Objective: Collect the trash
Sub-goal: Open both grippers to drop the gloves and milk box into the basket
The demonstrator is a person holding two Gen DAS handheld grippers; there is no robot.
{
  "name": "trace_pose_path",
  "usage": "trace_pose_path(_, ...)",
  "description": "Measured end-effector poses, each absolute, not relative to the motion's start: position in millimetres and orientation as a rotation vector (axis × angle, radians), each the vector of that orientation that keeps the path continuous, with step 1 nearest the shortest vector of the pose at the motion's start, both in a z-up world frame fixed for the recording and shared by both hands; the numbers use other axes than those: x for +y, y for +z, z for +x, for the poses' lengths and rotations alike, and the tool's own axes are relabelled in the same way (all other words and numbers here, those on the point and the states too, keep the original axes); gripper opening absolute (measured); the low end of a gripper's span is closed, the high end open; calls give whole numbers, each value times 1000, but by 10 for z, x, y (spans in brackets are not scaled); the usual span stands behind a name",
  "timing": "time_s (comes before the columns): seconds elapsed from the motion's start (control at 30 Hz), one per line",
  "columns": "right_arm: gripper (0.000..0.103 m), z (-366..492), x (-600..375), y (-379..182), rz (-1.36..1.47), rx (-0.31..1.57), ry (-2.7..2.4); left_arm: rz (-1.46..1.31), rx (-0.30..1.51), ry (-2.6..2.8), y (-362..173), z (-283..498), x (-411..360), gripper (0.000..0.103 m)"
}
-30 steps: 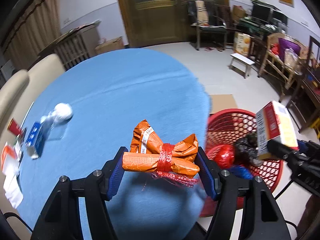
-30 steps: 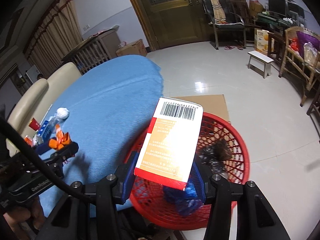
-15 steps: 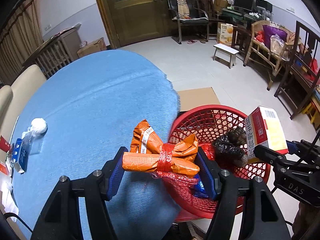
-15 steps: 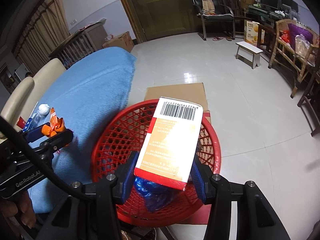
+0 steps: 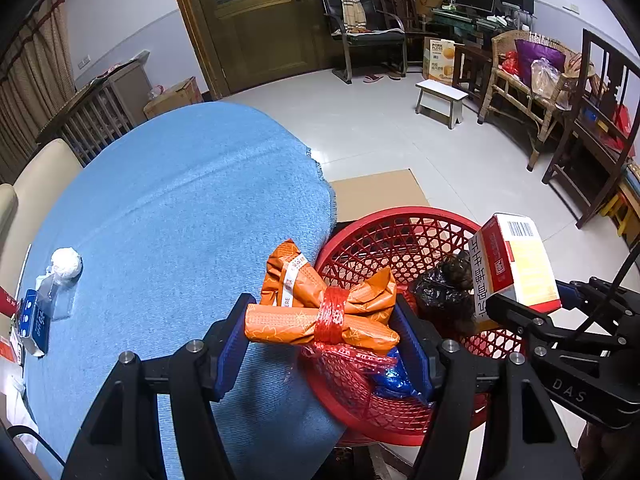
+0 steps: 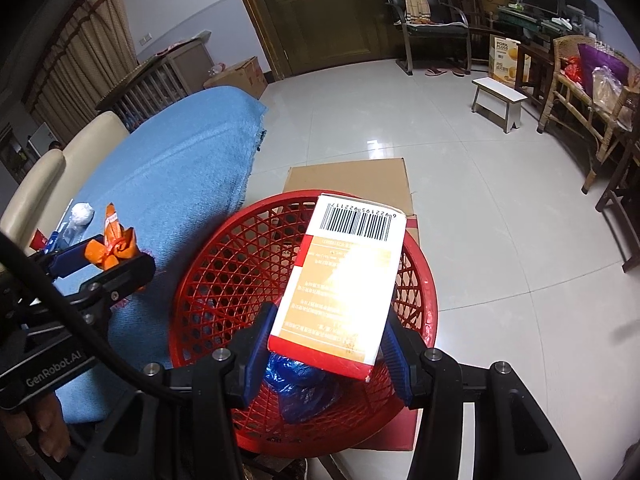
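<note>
My left gripper (image 5: pixel 324 332) is shut on an orange wrapper bundle (image 5: pixel 316 320) tied with red string, held over the table edge and the near rim of the red mesh basket (image 5: pixel 400 240). My right gripper (image 6: pixel 326 354) is shut on a red and white carton (image 6: pixel 344 284) with a barcode, held above the red basket (image 6: pixel 224 280). The carton also shows in the left wrist view (image 5: pixel 516 264). The basket holds a black bag (image 5: pixel 440 292) and a blue bag (image 6: pixel 300 384).
A blue-clothed round table (image 5: pixel 168 208) carries a white paper ball (image 5: pixel 66 262), a clear bag and a blue box (image 5: pixel 34 320) at its left. Flat cardboard (image 6: pixel 348 180) lies under the basket. A white stool (image 6: pixel 500 100), chairs and a wicker bench stand beyond.
Both grippers have moved right from over the table toward the basket. The carton now hangs over the basket's middle, and the orange bundle has reached its rim.
</note>
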State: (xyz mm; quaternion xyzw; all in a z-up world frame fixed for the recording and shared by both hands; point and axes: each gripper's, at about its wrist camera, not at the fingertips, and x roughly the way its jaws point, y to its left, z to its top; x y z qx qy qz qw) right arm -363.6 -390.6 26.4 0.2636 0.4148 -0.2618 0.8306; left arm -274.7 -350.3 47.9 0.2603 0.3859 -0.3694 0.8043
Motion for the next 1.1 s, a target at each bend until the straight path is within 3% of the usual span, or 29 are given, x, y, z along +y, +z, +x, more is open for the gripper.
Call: trace_pose_path(1.1, 54, -3618, -3909, 259, 563, 887, -544, 550, 832, -792, 489, -2735, -3533, 69)
